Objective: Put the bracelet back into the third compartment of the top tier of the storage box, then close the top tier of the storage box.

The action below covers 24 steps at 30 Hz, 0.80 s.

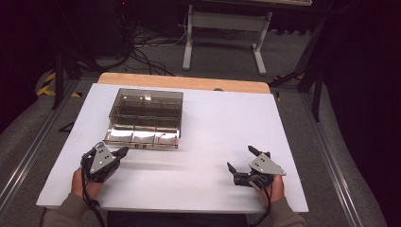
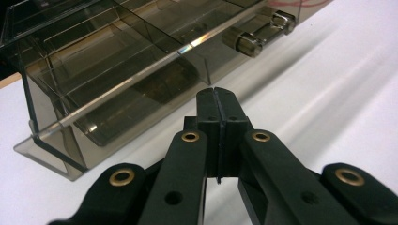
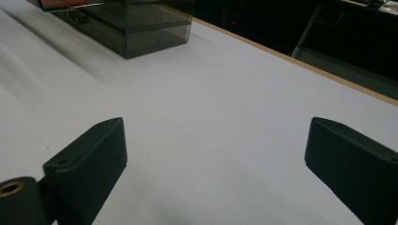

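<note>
- At the table's near edge, the left gripper (image 1: 124, 152) has its jaws pressed together, empty, pointing toward two o'clock.
- At two o'clock of it, just beside, sits the compartment box (image 1: 145, 118), long axis twelve-to-six.
- Right gripper (image 1: 242, 159): jaws spread wide, empty, pointing eleven o'clock over the white table (image 1: 222, 123).

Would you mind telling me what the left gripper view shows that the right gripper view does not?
The left gripper view brings out the left hand-held gripper with its jaws pressed together, empty, and, close up, the metal latch on the front of the clear plastic box, whose inner dividers are plain. The right gripper view brings out the right hand-held gripper with its jaws wide apart over bare surface, the wooden table edge and the dark floor beyond. Both share the white tabletop and the smoky compartment box, which stands farther off in the right gripper view.
</note>
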Each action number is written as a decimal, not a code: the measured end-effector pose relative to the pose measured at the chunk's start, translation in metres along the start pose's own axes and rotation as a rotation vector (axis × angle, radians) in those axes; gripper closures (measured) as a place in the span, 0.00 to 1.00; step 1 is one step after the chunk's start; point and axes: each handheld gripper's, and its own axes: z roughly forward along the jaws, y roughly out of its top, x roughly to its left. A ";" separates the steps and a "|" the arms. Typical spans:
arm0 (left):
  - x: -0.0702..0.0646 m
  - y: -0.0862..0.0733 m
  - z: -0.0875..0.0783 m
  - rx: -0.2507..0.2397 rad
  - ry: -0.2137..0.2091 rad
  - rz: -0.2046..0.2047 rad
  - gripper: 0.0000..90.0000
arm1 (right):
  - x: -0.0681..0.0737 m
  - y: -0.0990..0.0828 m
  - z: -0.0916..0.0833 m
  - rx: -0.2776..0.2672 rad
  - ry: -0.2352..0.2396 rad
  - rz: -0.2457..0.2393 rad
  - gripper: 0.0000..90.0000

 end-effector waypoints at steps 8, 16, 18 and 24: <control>0.002 -0.001 -0.002 -0.001 0.017 -0.002 0.99 | 0.004 0.001 0.004 0.002 0.008 -0.013 0.08; 0.001 0.002 0.002 -0.007 -0.005 0.014 0.99 | 0.004 0.001 0.003 0.007 -0.002 -0.030 0.08; 0.001 0.002 0.002 -0.006 -0.007 0.017 0.99 | 0.005 0.001 0.003 0.007 -0.002 -0.034 0.08; 0.000 0.004 0.003 -0.010 -0.002 0.022 0.99 | 0.005 0.000 0.003 0.007 0.001 -0.037 0.08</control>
